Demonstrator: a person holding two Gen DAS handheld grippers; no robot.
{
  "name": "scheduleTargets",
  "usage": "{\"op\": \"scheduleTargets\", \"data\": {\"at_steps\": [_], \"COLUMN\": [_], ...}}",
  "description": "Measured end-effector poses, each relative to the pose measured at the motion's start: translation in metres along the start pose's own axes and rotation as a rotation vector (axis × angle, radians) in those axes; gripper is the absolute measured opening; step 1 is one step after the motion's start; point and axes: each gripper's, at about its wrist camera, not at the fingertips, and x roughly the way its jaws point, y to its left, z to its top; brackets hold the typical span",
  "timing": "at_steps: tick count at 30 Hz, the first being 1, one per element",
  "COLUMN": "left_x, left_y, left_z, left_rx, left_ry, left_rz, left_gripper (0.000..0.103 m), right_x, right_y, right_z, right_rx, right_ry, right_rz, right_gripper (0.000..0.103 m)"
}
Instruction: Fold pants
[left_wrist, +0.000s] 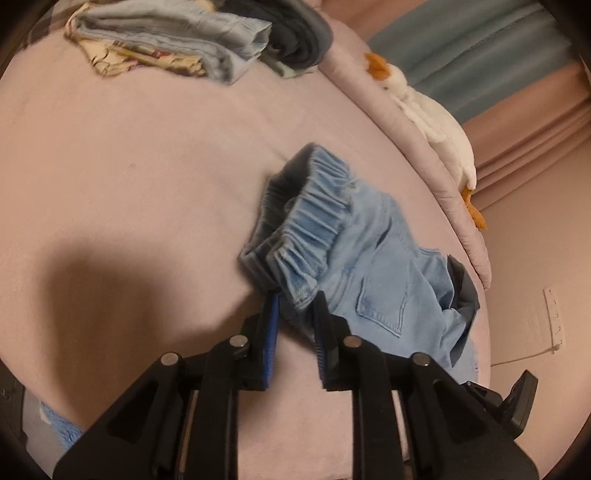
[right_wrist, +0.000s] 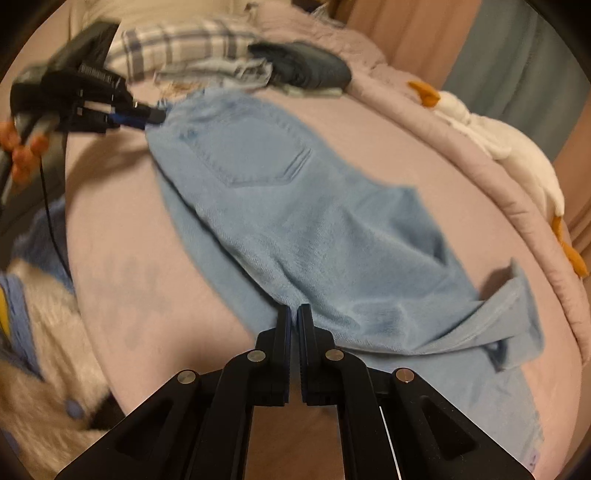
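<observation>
Light-blue denim pants with a gathered elastic waistband (right_wrist: 295, 221) lie stretched along the pink bed (right_wrist: 129, 295), already doubled leg on leg, back pocket up. Left gripper (left_wrist: 295, 317) sits at the waistband corner with its jaws apart around the bunched elastic; the blue pads don't look pressed in from the wrist view, though from the right wrist view it seems to be nipping that corner, so I read it as open, loosely engaged. Right gripper (right_wrist: 294, 314) has jaws together, clamped on the near edge of the pants around mid-leg. For the step, likely the lengthwise fold: close the left firmly on both waistband layers first, keep tension between the two grips so the cloth doesn't sag, then carry one end over the other and line up the side seams. The hem end beyond the right gripper is rumpled and flipped, so flatten it first. Room: bare sheet on the near side of the pants is open. Far side is tight, with the white plush goose with orange feet (right_wrist: 517, 155) by the bed's quilted edge and the pile of folded clothes (right_wrist: 229, 59) past the waistband.
</observation>
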Motion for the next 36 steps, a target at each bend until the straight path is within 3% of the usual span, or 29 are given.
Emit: {"op": "scheduleTargets", "data": {"at_steps": [2, 3, 6, 9, 12, 15, 18, 21, 23, 24, 25, 26, 27, 30, 32, 35, 36], "left_x": [-0.007, -0.012, -0.03, -0.034, -0.009, 0.029, 0.059, 0.075, 0.083, 0.086, 0.091, 0.096, 0.101, 0.12, 0.131, 0.148, 0.153], "left_y": [-0.003, -0.007, -0.024, -0.05, -0.079, -0.104, -0.126, -0.147, -0.164, -0.172, -0.181, -0.19, -0.198, -0.223, -0.232, -0.24, -0.241], "left_z": [0.002, 0.003, 0.001, -0.001, -0.009, -0.024, -0.045, -0.062, -0.071, -0.075, -0.079, -0.084, -0.089, -0.108, -0.114, -0.128, -0.132], "left_rx": [0.024, 0.048, 0.142, 0.252, 0.351, 0.438, 0.518, 0.602, 0.66, 0.687, 0.712, 0.743, 0.773, 0.877, 0.911, 0.967, 0.987], "left_ry": [-0.016, -0.035, -0.109, -0.143, -0.083, 0.017, 0.112, 0.17, 0.2, 0.214, 0.225, 0.237, 0.244, 0.258, 0.272, 0.268, 0.263], "left_rz": [0.068, 0.1, 0.168, 0.16, 0.105, 0.066, 0.028, -0.027, -0.065, -0.084, -0.102, -0.121, -0.135, -0.139, -0.137, -0.092, -0.072], "left_gripper": [0.043, 0.045, 0.041, 0.041, 0.043, 0.042, 0.042, 0.043, 0.043, 0.045, 0.049, 0.059, 0.067, 0.068, 0.068, 0.064, 0.053], "right_x": [0.003, 0.0, -0.008, -0.025, -0.018, 0.019, 0.013, -0.012, -0.027, -0.031, -0.032, -0.03, -0.027, 0.001, 0.028, 0.066, 0.079], "right_y": [0.005, 0.007, 0.0, -0.014, -0.036, -0.045, -0.059, -0.103, -0.143, -0.163, -0.189, -0.204, -0.218, -0.258, -0.274, -0.285, -0.285], "right_z": [0.0, 0.0, 0.003, 0.004, 0.002, -0.006, -0.004, -0.006, -0.007, -0.006, -0.002, 0.003, 0.009, 0.034, 0.048, 0.063, 0.064], "right_rx": [-0.006, -0.024, -0.035, 0.036, 0.193, 0.283, 0.33, 0.481, 0.594, 0.641, 0.698, 0.728, 0.744, 0.805, 0.809, 0.789, 0.778], "right_ry": [0.004, 0.003, 0.004, -0.059, -0.081, 0.04, 0.024, -0.059, -0.112, -0.121, -0.105, -0.079, -0.066, 0.002, 0.085, 0.219, 0.262], "right_rz": [-0.014, -0.018, 0.045, 0.101, 0.165, 0.207, 0.281, 0.336, 0.29, 0.242, 0.132, 0.047, -0.004, -0.007, -0.056, -0.125, -0.131], "right_gripper": [0.006, 0.006, 0.006, 0.006, 0.007, 0.007, 0.007, 0.007, 0.013, 0.03, 0.042, 0.059, 0.061, 0.061, 0.061, 0.061, 0.061]}}
